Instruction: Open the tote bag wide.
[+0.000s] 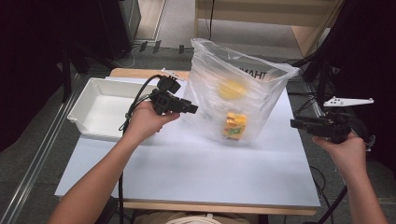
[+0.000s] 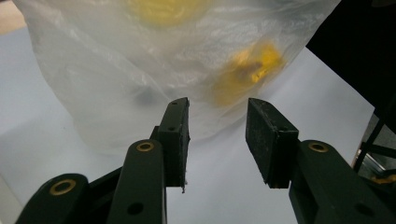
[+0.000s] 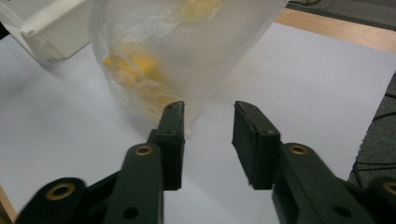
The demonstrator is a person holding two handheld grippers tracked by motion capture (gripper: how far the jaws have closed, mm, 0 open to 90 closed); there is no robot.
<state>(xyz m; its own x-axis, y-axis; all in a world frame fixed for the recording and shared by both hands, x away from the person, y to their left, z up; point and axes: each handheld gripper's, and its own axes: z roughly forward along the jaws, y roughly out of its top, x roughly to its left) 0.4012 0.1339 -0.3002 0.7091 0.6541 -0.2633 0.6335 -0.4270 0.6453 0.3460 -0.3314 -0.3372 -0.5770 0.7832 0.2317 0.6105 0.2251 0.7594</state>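
On the white table (image 1: 187,172) a thin, clear plastic bag (image 1: 243,88) stands upright with its mouth open wide; its film is crinkled, slightly cloudy, and has dark printed letters near the rim. Inside the bag, a round yellow object (image 1: 232,88) sits high up, and a small yellow and orange packet (image 1: 235,126) lies at the bottom; both look soft and blurred through the film. Left of the bag sits a white plastic tray (image 1: 84,119), rectangular with smooth walls and rounded corners. The left gripper (image 1: 189,109), black and hard with flat matte pads, is just beside the left wall of the bag; in the left gripper view its jaws stand apart with a clear gap, holding nothing, and the bag (image 2: 140,70) is close in front of them; I cannot tell if a tip touches the film. The right gripper (image 1: 296,123) is right of the bag, apart from it, at the table's edge. In the right gripper view its jaws are also spread, with nothing between them, pointing toward the bag (image 3: 187,56).
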